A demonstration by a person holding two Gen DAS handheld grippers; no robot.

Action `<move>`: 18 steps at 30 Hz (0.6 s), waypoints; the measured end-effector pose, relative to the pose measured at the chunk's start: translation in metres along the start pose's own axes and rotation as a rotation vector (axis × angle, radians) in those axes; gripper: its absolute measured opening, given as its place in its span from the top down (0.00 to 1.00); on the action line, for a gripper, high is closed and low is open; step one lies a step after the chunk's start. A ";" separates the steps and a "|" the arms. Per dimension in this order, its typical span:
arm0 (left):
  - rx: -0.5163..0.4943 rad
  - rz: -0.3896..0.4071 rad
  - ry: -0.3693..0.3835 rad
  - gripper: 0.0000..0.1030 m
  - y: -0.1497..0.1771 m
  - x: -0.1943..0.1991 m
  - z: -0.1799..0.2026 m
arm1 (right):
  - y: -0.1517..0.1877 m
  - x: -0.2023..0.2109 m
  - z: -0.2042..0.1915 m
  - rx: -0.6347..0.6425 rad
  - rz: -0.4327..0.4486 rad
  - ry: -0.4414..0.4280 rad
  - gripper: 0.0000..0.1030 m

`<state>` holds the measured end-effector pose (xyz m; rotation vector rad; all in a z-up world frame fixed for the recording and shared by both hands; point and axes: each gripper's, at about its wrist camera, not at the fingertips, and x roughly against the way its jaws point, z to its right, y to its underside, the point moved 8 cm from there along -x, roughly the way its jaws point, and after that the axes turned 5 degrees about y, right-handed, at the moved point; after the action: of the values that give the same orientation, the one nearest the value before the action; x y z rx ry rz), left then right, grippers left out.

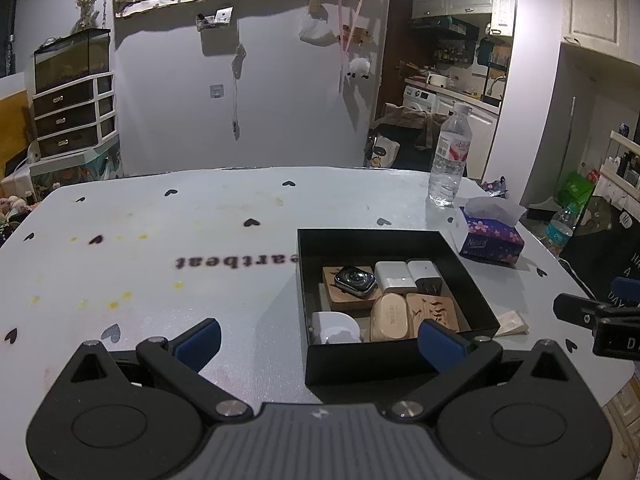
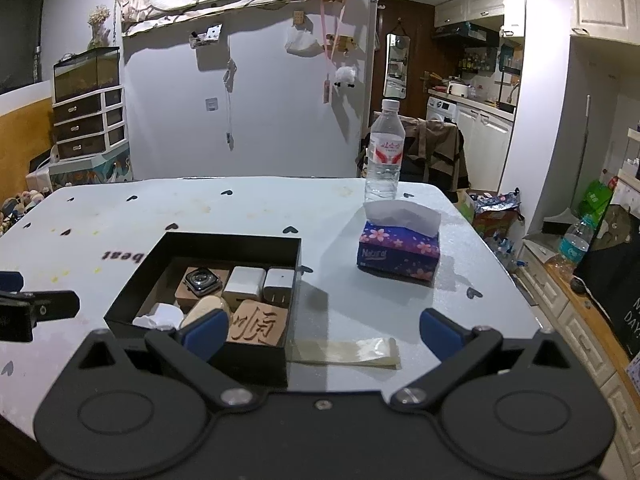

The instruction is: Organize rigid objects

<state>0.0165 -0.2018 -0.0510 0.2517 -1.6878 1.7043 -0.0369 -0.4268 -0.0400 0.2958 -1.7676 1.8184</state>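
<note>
Dim domestic room, kitchen behind; work surface is a pale table [image 2: 248, 216] printed with small hearts. On it stands a black tray [image 2: 236, 240] already holding a watch [image 2: 202, 280] on a wooden block, two white chargers [image 2: 258, 282], a cream case [image 1: 394, 318], a carved wooden tile [image 2: 258, 326] and a white piece in the near corner. Left gripper [image 1: 318, 342] hangs before the tray, fingers spread wide, nothing between them. Right gripper [image 2: 322, 334] likewise released and empty, one finger over the tray's near corner. A flat pale strip [image 2: 346, 352] lies on the table just beside the tray, between the right fingers — whether it is rigid I cannot tell. Risks, as judged: the strip lies too flat for a clean pinch; a low finger could catch the tray wall and shift the contents. Bottle [image 2: 385, 152] and tissue pack [image 2: 400, 250] stand well apart — low hazard.
</note>
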 end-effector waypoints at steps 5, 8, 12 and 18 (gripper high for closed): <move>-0.003 -0.002 -0.004 0.00 0.001 0.003 0.000 | 0.002 0.001 -0.002 0.006 0.000 -0.012 0.00; -0.002 -0.001 -0.007 0.00 0.002 0.004 -0.001 | 0.002 0.002 -0.003 0.007 0.001 -0.016 0.00; -0.001 -0.001 -0.012 0.00 0.003 0.006 -0.002 | 0.003 0.003 -0.003 0.008 0.000 -0.020 0.00; 0.000 0.000 -0.018 0.00 0.003 0.007 -0.003 | 0.004 0.004 -0.004 0.005 0.000 -0.022 0.00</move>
<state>0.0103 -0.1960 -0.0494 0.2677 -1.7010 1.7065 -0.0414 -0.4217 -0.0413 0.3194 -1.7783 1.8266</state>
